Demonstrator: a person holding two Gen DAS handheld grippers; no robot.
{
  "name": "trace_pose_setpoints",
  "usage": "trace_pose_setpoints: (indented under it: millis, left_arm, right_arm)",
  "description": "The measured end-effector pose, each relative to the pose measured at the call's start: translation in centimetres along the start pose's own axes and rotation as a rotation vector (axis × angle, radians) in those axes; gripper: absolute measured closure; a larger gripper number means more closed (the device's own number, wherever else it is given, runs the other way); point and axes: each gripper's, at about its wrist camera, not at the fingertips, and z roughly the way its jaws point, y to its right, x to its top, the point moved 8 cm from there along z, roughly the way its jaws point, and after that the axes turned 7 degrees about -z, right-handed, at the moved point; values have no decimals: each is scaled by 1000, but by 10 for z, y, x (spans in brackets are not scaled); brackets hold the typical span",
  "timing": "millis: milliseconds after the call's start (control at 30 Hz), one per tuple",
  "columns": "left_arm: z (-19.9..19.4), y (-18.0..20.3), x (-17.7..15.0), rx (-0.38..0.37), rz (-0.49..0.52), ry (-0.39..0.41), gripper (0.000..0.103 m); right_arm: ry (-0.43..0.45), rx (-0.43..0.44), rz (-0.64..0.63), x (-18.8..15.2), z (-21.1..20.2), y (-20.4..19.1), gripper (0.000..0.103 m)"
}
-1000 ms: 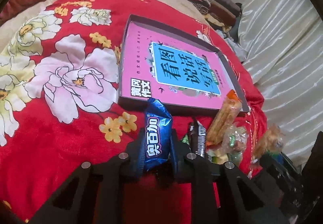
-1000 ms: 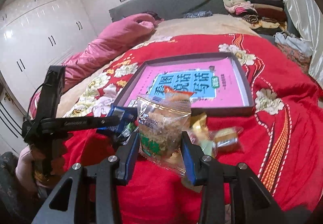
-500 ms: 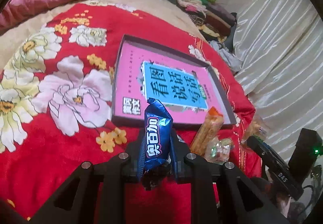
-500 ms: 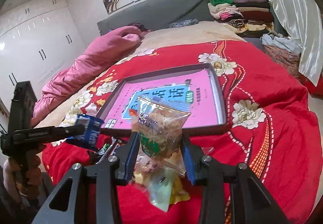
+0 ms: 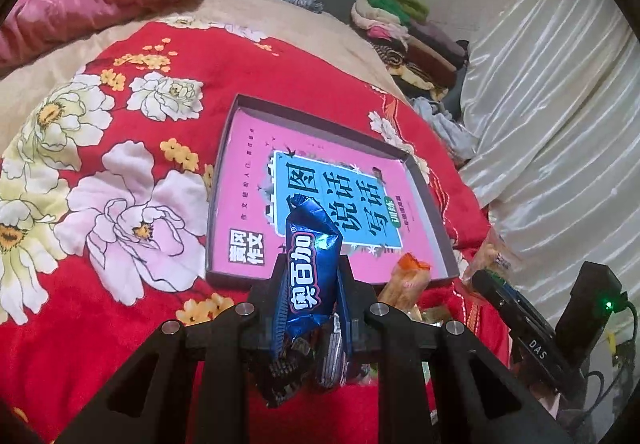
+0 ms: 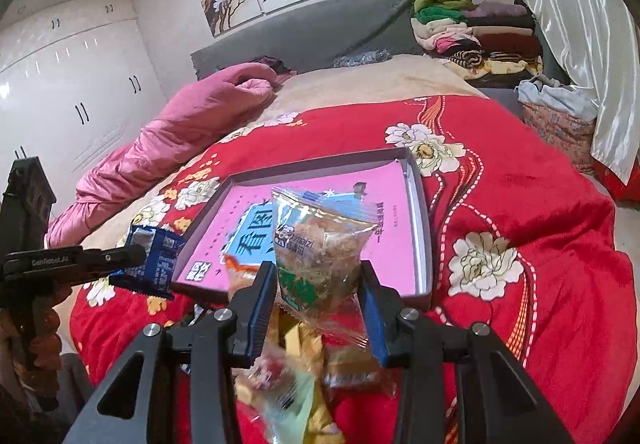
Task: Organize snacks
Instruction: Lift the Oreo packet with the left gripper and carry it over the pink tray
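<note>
Snacks ride in both grippers above the red floral bedspread [image 5: 120,304] — left gripper [image 5: 310,284] pinches a blue foil wrapper [image 5: 310,264], right gripper [image 6: 318,284] clamps a clear crinkly packet [image 6: 320,244] — near the shallow pink-bottomed box [image 6: 420,180].

Even indoor light is filling both fisheye views, glare is streaking the satin curtain [image 5: 560,116] at right and the white wardrobe doors [image 6: 68,84] at upper left, edges are bowing into dark corners, and the nearest snack wrappers [image 6: 288,392] are blurring.
</note>
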Motion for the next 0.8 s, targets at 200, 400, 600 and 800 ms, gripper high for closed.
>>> trace_pose_setpoints:
  millis: [200, 400, 600, 800]
  left_arm:
    - [9, 2, 4, 3, -8, 4, 81]
    - [16, 4, 11, 11, -8, 15, 81]
    - [26, 2, 14, 24, -18, 13, 81]
    - [36, 1, 15, 30, -23, 7, 81]
  right_arm:
    - [1, -15, 9, 4, 11, 13, 62]
    - [-12, -17, -6, 5, 22, 19, 62]
    - [-33, -6, -10, 5, 35, 23, 62]
    - [-55, -4, -9, 5, 47, 27, 62]
